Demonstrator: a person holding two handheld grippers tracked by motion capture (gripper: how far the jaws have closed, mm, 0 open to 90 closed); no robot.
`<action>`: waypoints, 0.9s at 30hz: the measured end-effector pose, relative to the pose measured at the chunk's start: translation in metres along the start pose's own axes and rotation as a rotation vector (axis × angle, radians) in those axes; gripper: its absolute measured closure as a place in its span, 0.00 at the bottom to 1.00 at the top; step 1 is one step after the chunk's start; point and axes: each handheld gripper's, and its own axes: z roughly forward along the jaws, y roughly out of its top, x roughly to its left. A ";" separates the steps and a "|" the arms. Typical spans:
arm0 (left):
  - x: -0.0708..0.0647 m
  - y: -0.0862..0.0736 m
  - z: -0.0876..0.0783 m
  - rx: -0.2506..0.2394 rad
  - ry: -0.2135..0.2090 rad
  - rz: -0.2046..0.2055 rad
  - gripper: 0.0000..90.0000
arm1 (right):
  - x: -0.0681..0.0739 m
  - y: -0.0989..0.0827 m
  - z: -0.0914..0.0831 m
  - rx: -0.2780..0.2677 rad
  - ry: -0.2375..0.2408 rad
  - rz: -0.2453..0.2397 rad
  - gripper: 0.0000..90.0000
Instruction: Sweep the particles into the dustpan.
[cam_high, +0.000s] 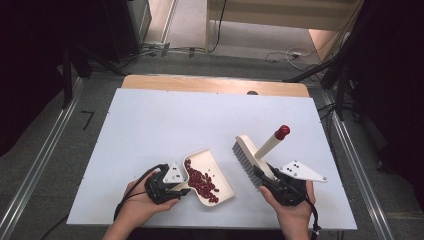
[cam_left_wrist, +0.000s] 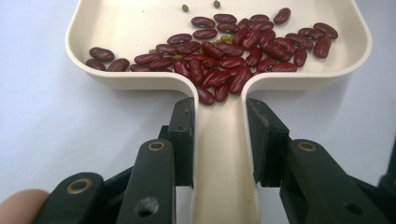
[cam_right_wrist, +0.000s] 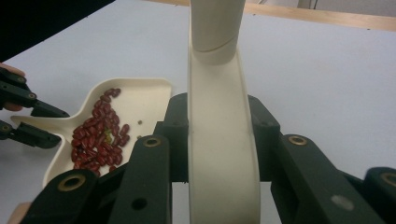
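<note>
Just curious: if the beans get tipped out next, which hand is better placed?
Probably the left: its claw grips the dustpan handle holding the beans. The right claw holds the brush.

Both hands come in bare, no sleeves showing at the wrists. The left gripper (cam_high: 172, 187) is a chunky black body with a small grey three-cornered plate on top, dotted with dark screw heads, and a black cable looping away from it. The right gripper (cam_high: 265, 176) matches it: black housing, a larger grey three-cornered plate carrying several dark screws, black cable trailing off behind the hand. Up close, its fingers (cam_right_wrist: 175, 135) are matte black blocks on black link arms, with brass-coloured ringed pivots at the joints and plain round holes lower down. The left fingers (cam_left_wrist: 183, 140) have the same brass rings.
</note>
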 end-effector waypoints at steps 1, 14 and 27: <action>0.002 -0.001 -0.001 0.000 0.003 -0.003 0.74 | -0.002 0.000 0.000 -0.001 -0.001 0.003 0.73; 0.021 -0.011 -0.018 -0.036 0.074 -0.075 0.74 | -0.029 -0.002 -0.005 -0.002 -0.042 0.047 0.73; 0.039 -0.024 -0.035 -0.075 0.133 -0.149 0.74 | -0.052 -0.005 -0.010 -0.001 -0.081 0.084 0.73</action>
